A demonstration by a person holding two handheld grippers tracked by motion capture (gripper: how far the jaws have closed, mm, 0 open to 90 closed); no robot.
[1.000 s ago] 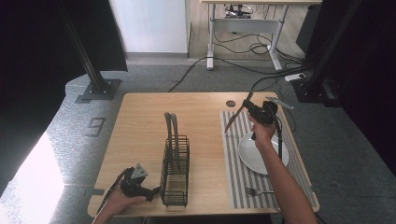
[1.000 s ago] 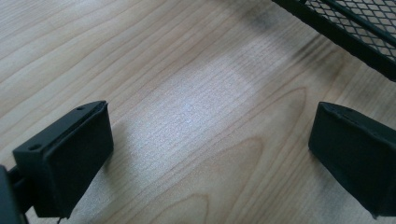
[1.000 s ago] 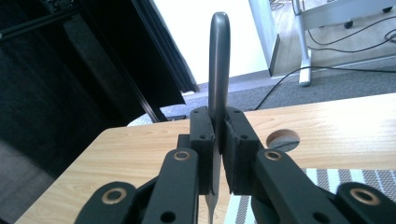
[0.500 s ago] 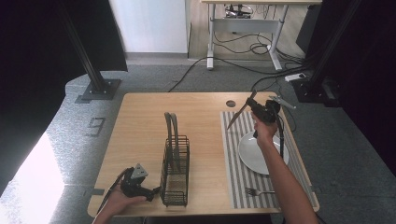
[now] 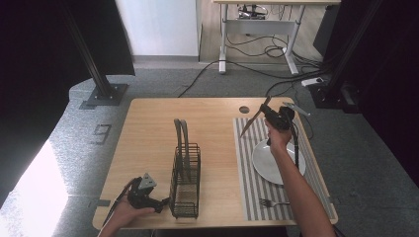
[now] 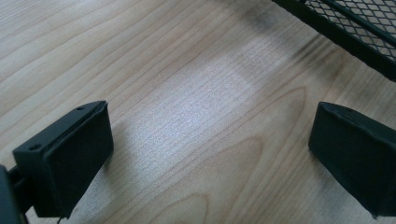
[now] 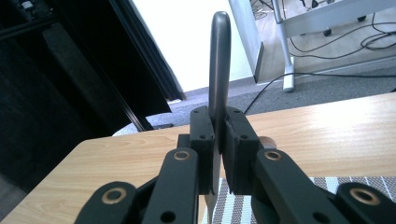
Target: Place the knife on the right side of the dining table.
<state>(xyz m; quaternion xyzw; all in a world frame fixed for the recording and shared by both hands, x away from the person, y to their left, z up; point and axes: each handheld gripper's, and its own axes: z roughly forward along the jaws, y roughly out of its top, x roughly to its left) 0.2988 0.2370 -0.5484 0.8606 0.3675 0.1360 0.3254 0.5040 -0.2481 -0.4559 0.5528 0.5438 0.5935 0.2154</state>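
Lab-like recording space, black curtains point(image 5: 34, 74), floor cables point(image 5: 247, 69), metal stands point(image 5: 101, 91)

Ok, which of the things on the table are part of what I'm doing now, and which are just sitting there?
In play:
- right gripper, jaws shut on the knife
- black wire rack, probably where the cutlery goes
- left gripper, jaws open beside the rack

Lying about, for now:
- white plate
- fork
- striped mat
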